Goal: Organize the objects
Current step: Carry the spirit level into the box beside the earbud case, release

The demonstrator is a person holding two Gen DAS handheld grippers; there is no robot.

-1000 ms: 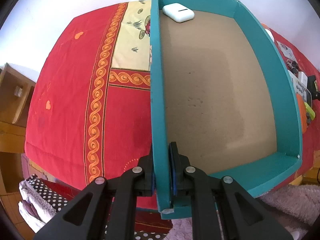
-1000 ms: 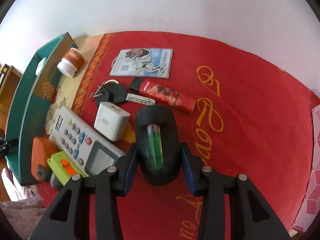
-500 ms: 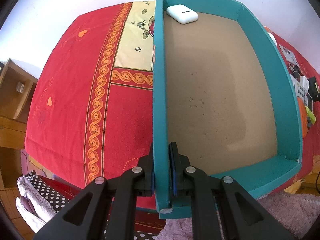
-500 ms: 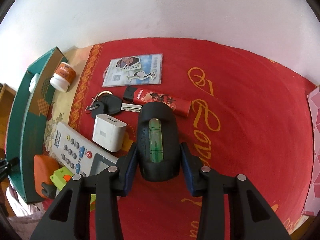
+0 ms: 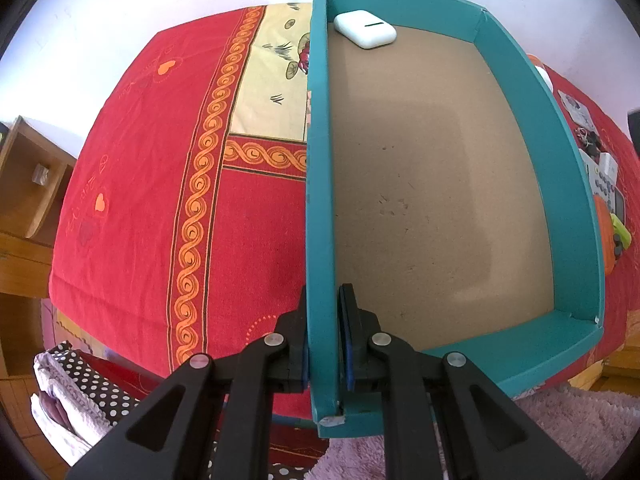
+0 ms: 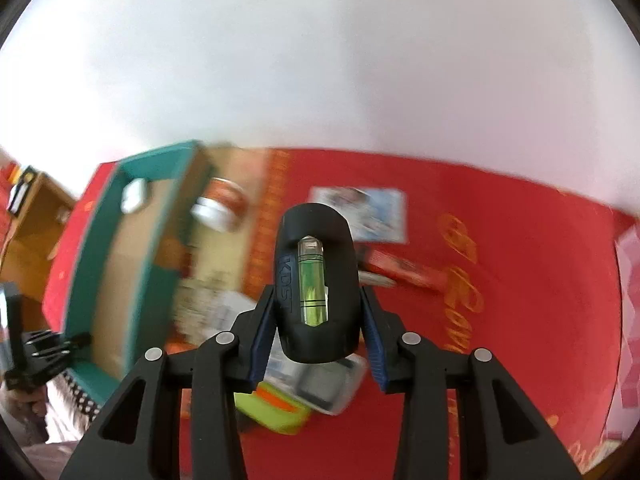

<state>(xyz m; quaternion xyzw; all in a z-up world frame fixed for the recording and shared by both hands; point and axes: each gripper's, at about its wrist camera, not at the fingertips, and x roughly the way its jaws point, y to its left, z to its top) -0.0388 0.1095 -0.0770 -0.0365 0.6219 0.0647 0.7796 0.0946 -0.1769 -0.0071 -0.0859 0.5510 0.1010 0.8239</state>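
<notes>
My left gripper (image 5: pixel 323 304) is shut on the near end of the long left wall of a teal box (image 5: pixel 318 200) with a brown floor. A white earbud case (image 5: pixel 365 29) lies in the box's far left corner. My right gripper (image 6: pixel 318 292) is shut on a black tool with a green bubble vial (image 6: pixel 316 232), held in the air above the red cloth. In the blurred right wrist view the teal box (image 6: pixel 100 240) sits to the left of the tool, and the left gripper (image 6: pixel 40 354) shows at that box's near corner.
On the red bedspread (image 5: pixel 132 200), right of the box, lie a white jar with an orange band (image 6: pixel 218 204), a printed card (image 6: pixel 360 212), a red lighter (image 6: pixel 404 270), a remote (image 6: pixel 320 380) and a yellow-green item (image 6: pixel 276 404). A wooden shelf (image 5: pixel 24 184) stands at left.
My right gripper has risen off the cloth with the black tool and swung so the teal box shows more; the items below have dropped away. The left gripper and box have not moved.
</notes>
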